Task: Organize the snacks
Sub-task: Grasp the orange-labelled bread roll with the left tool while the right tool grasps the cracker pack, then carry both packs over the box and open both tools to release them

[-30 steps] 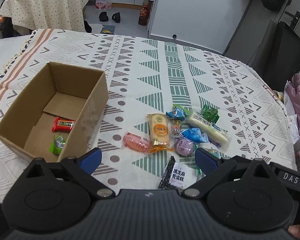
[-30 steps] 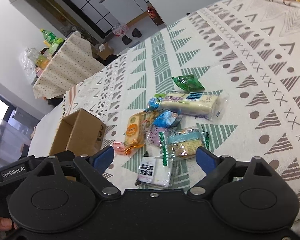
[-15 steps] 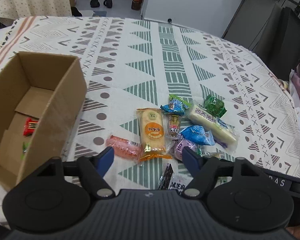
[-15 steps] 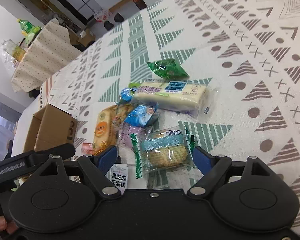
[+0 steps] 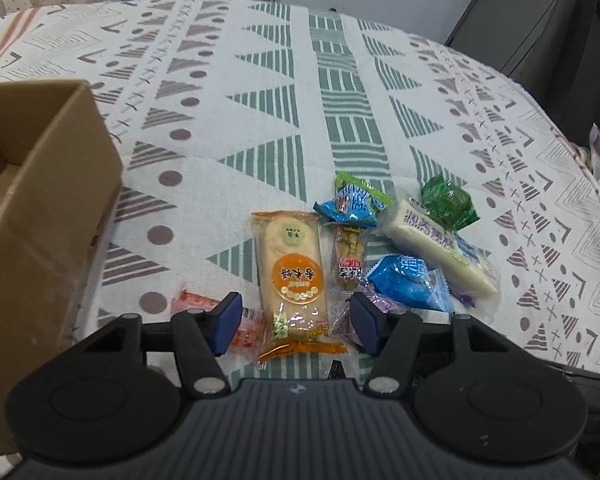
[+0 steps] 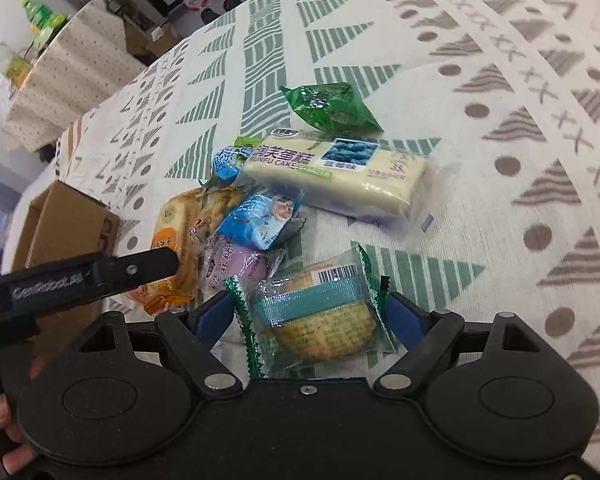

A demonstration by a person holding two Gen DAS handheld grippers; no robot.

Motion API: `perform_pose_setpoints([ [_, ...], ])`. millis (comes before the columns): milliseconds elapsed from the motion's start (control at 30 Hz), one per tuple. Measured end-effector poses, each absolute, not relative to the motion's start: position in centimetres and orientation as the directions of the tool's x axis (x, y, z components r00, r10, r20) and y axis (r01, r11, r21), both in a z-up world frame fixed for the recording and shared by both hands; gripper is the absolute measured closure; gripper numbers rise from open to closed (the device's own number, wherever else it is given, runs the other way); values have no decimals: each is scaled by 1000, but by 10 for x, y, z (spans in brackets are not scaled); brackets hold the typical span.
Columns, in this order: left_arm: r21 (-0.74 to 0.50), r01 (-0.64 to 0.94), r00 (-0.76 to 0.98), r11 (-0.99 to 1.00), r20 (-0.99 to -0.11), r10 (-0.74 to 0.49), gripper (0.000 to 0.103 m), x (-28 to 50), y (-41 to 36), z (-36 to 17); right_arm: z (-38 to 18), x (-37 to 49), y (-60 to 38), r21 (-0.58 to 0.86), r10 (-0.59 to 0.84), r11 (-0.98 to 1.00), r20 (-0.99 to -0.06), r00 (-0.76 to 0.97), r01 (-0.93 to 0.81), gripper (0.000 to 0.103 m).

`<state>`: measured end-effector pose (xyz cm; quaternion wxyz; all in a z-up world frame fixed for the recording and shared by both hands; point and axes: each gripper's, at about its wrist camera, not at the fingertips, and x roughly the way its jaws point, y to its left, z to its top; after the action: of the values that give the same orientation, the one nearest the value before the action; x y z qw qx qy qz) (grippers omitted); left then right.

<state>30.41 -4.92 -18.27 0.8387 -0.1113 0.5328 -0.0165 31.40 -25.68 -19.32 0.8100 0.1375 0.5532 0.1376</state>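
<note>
progress: early, most snacks not yet boxed (box contents unseen)
snacks: pile [image 5: 384,248] on cloth, right of box [image 5: 40,208]
left gripper [image 5: 296,322]: wide open, empty, straddling orange cracker pack [image 5: 292,276]
right gripper [image 6: 312,318]: open, around biscuit pack [image 6: 320,312], not clamped

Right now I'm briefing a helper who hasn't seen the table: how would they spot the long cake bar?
On the patterned tablecloth, look right of the brown cardboard box to the snack pile. At its far edge lies the long cream-coloured cake bar in clear wrap, just before a small green foil packet. It is the longest item, with a blueberry picture.
</note>
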Motion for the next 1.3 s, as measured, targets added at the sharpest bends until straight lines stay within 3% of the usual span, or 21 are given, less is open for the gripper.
perform_pose_setpoints([
  [100,-191,-73,426,979,-894,-142,44,307,-55,-189,-192,315,-255,346,355,934,-858,370,-92,37],
  [267,-181,-83,392,980,-910,-135,46,308,-59,-202,-193,319,-259,353,357,932,-850,388,-85,43],
  [333,-166,-89,397,982,-910,-118,52,307,-59,-202,-192,319,-260,356,359,931,-848,390,-83,43],
  [400,-155,-98,395,983,-913,-105,71,307,-58,-201,-192,320,-261,361,362,929,-845,393,-80,45],
  [600,-142,-100,435,985,-897,-85,71,298,-55,-182,-189,317,-266,385,375,921,-837,398,-58,51],
  [1300,-157,-75,573,985,-815,-87,71,230,-51,-100,-137,278,-277,413,391,908,-771,503,-72,51],
])
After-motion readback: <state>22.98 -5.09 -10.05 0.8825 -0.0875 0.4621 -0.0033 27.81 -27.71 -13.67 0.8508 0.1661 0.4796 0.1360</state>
